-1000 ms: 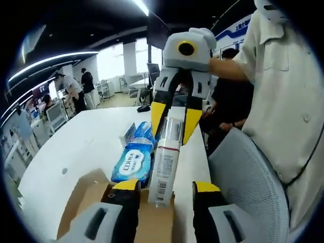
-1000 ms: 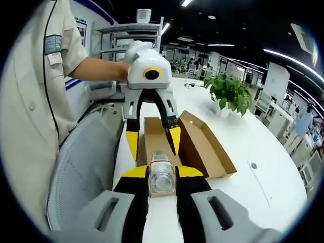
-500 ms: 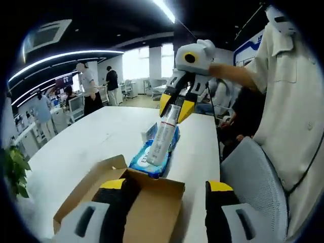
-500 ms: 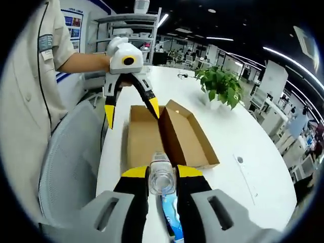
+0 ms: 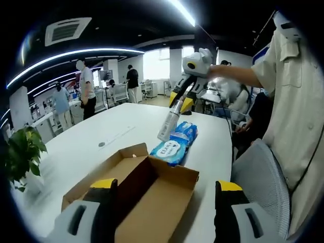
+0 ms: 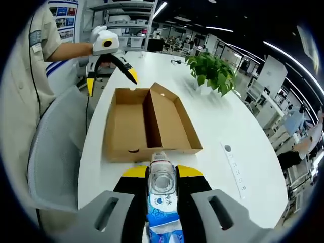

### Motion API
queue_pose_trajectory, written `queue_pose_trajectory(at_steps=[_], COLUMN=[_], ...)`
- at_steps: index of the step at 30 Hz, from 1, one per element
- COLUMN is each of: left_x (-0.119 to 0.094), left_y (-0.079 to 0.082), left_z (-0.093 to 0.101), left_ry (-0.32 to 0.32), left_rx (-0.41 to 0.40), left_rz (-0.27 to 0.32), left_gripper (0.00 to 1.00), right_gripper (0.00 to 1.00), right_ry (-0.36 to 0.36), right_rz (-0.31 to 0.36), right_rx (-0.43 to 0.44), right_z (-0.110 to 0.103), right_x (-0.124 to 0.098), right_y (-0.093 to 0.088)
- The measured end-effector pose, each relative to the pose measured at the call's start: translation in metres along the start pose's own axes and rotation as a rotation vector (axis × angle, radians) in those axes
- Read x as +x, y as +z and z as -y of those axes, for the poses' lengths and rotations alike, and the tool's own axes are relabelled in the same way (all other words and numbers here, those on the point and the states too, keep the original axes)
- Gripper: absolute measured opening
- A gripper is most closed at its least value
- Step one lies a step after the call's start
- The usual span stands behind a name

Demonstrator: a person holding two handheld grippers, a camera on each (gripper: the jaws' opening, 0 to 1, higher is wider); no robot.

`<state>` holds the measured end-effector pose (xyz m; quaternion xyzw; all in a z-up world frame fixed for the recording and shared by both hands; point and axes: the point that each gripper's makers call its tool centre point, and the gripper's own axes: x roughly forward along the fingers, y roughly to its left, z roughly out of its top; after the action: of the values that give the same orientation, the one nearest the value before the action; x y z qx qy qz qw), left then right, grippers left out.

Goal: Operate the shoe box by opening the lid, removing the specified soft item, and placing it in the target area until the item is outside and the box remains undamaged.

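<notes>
The brown cardboard shoe box (image 6: 147, 124) lies open on the white table, its lid (image 6: 172, 119) folded out flat beside it; nothing shows inside. My right gripper (image 6: 162, 172) is shut on a clear bottle (image 6: 162, 179) with a white label (image 5: 168, 123), held in the air beyond the box. Right under the bottle, a blue wet-wipes pack (image 5: 174, 144) lies on the table (image 5: 101, 136). My left gripper (image 5: 166, 185) is open at the box's (image 5: 142, 195) near end, and its yellow tips (image 6: 131, 76) hang apart above the table edge.
A grey mesh chair (image 6: 50, 152) stands against the table's near side, with a person in a beige shirt (image 5: 293, 111) behind it. A potted plant (image 6: 212, 73) and a socket strip (image 6: 235, 169) sit on the far side. Several people stand in the background.
My right gripper has carried the bottle from over the box out past its end, above the wipes pack. The two grippers have drawn far apart. The left one stays open.
</notes>
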<state>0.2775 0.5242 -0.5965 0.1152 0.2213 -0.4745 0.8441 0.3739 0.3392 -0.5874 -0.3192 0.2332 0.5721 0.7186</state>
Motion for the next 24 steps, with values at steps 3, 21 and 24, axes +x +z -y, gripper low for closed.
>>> queue_pose_trajectory(at_steps=[3,21,24], left_x=[-0.006,-0.039,-0.043], left_y=[-0.003,-0.022,-0.025], left_z=[-0.004,-0.016,-0.017], left_ry=[0.036,0.191,0.212], left_rx=[-0.024,-0.15,-0.162], left_rz=[0.004,0.051,0.054], left_gripper=[0.86,0.97,0.98], right_gripper=[0.17,0.17,0.18], right_ry=[0.004,0.019,0.022], right_rz=[-0.042,-0.248,-0.292], right_rx=[-0.01,-0.109,-0.123], right_z=[0.008,0.047,0.052], right_x=[0.004,0.034,0.038], right_y=[-0.007,-0.045,-0.055])
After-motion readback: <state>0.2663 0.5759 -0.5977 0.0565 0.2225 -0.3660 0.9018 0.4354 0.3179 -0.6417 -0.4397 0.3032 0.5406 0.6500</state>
